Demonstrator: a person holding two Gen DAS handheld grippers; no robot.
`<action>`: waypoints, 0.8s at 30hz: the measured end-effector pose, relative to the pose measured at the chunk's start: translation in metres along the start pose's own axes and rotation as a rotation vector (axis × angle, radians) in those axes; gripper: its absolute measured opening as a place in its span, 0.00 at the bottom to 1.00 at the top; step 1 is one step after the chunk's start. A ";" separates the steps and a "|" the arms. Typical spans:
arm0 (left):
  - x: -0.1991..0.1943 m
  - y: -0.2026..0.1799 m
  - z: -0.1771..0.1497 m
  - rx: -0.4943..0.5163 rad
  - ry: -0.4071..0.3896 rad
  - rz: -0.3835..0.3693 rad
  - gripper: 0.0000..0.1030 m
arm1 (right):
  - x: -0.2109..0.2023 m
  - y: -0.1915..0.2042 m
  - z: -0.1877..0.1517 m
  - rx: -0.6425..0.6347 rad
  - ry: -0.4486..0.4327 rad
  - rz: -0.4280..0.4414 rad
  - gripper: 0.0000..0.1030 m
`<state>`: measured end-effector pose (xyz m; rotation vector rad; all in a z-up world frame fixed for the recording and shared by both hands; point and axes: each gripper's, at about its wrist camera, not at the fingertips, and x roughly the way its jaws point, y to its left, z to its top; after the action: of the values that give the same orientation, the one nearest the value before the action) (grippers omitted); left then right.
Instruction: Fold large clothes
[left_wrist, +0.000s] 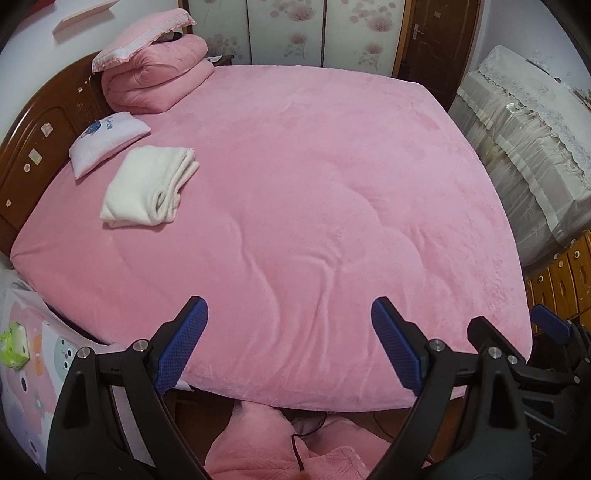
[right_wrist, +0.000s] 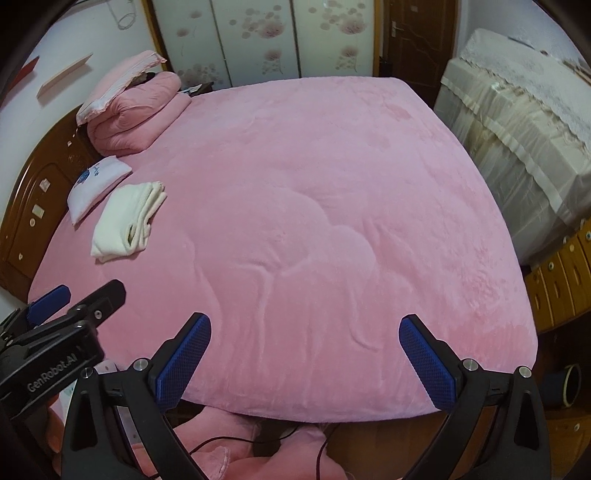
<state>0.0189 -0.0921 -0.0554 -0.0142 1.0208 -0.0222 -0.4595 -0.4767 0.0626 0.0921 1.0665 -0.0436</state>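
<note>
Both hand-held grippers, left (left_wrist: 290, 314) and right (right_wrist: 304, 330), stand wide open and empty above the bed (left_wrist: 332, 184); the folded white garment (left_wrist: 147, 186) lies well apart, far-left.

- Bed (left_wrist: 314, 177) under a pink cover fills the middle of the frame.
- At upper left on it: folded white cloth (left_wrist: 147, 186), small pillow (left_wrist: 107, 142), folded pink quilt (left_wrist: 155, 74).

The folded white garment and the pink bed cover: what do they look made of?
Folded white garment: apparently a thick, soft fleece or terry; matte, fuzzy surface, plump rounded fold edges. Pink bed cover: looks like plush velvety fleece; short nap with faint sheen, soft shallow wrinkles.
</note>
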 end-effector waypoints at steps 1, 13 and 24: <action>0.001 0.001 0.000 -0.005 0.000 0.000 0.87 | 0.001 0.000 0.002 -0.007 -0.001 0.000 1.00; 0.015 0.010 -0.001 -0.013 0.027 -0.006 0.99 | -0.001 0.015 0.010 0.000 -0.015 -0.012 1.00; 0.021 0.005 0.001 -0.004 0.031 0.000 0.99 | 0.001 0.023 0.012 0.005 -0.019 -0.031 1.00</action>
<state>0.0307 -0.0880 -0.0724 -0.0178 1.0518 -0.0204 -0.4465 -0.4554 0.0687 0.0799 1.0493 -0.0754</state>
